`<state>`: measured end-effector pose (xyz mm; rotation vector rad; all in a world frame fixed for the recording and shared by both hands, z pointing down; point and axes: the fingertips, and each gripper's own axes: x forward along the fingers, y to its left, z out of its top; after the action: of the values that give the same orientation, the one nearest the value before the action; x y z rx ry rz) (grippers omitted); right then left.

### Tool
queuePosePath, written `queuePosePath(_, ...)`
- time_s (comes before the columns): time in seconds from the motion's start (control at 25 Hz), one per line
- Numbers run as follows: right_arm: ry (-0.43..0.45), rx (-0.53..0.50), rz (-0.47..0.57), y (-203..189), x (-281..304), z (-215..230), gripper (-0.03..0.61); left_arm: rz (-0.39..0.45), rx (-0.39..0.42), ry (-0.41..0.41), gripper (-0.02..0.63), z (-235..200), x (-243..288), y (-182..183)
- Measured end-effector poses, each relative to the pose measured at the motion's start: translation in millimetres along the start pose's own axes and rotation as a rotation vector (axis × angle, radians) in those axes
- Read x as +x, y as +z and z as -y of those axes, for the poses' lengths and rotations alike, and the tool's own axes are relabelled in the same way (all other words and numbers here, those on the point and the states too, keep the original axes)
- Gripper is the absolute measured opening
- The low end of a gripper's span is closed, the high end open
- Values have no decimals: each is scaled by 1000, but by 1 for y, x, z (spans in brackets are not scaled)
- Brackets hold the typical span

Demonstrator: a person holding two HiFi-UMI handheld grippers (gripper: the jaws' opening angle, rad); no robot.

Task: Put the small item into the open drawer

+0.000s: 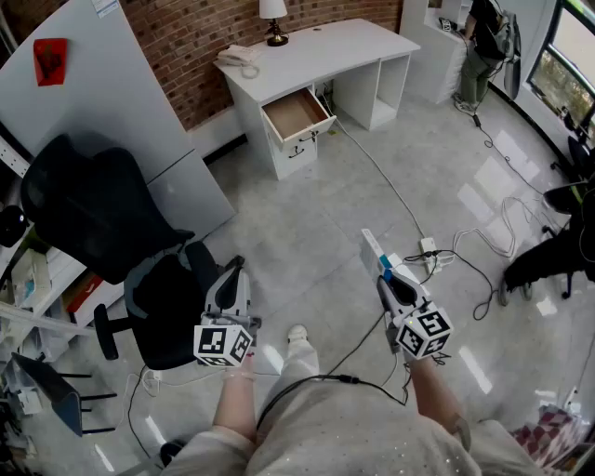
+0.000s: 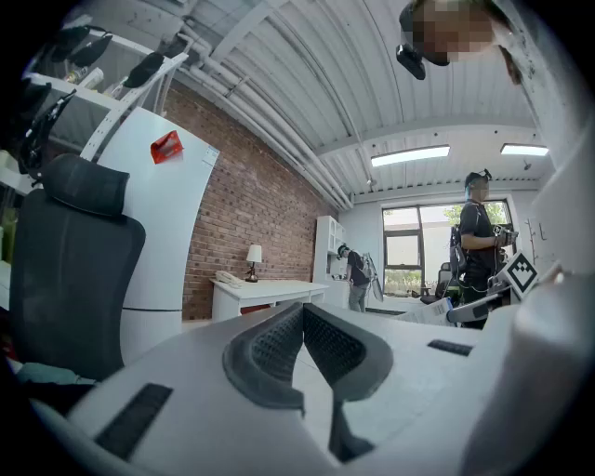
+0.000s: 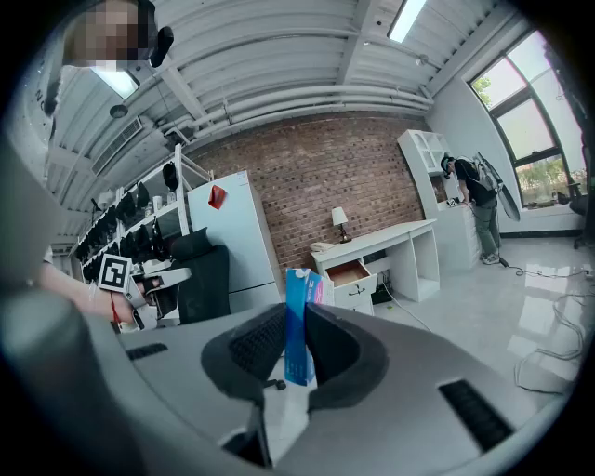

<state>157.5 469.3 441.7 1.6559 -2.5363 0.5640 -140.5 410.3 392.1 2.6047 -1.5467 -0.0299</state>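
Observation:
A white desk point(image 1: 321, 51) stands against the brick wall at the far side, its top drawer point(image 1: 296, 114) pulled open and showing a bare wooden bottom. The desk point(image 3: 390, 240) and drawer point(image 3: 350, 272) also show in the right gripper view. My right gripper point(image 1: 381, 270) is shut on a small flat blue-and-white box point(image 3: 298, 325), which sticks out past the jaws as the box point(image 1: 374, 247) in the head view. My left gripper point(image 1: 234, 271) is shut with nothing between its pads point(image 2: 279, 349). Both grippers hang over the floor, well short of the desk.
A black office chair point(image 1: 112, 237) stands close to my left gripper. A white board point(image 1: 102, 102) leans at the left. Cables and a power strip point(image 1: 428, 247) lie on the grey floor to the right. A lamp point(image 1: 273, 20) and phone point(image 1: 239, 56) sit on the desk. A person point(image 1: 483, 46) stands far right.

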Motion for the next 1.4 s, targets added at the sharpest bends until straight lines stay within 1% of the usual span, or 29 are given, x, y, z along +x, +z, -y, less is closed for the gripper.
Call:
queuePosePath(0.2,-30,11,-2,3,31,8,67,-3,-41,-14,6,-21,25,-3)
queuePosePath(0.48,-74,22,10,12,66,8,67,-29,-64,-67,6,-46,59,-10)
queuePosePath(0.72,-139,41,14,13,89,13,67,-53,-84,-146,6,-61,92,-15)
queuePosePath(0.92,-188,64,45,20,107,18,67,-58,-89,-219,6,-70,118,-15)
queuePosePath(1.0,-197,72,65,23,112,17,67,-56,-93,-242,6,-73,124,-15)
queuePosePath(1.2,-207,84,95,36,122,20,67,-46,-117,-270,6,-75,139,-11)
queuePosePath(1.4,-211,95,114,49,140,26,69,-47,-135,-281,6,-83,149,-9)
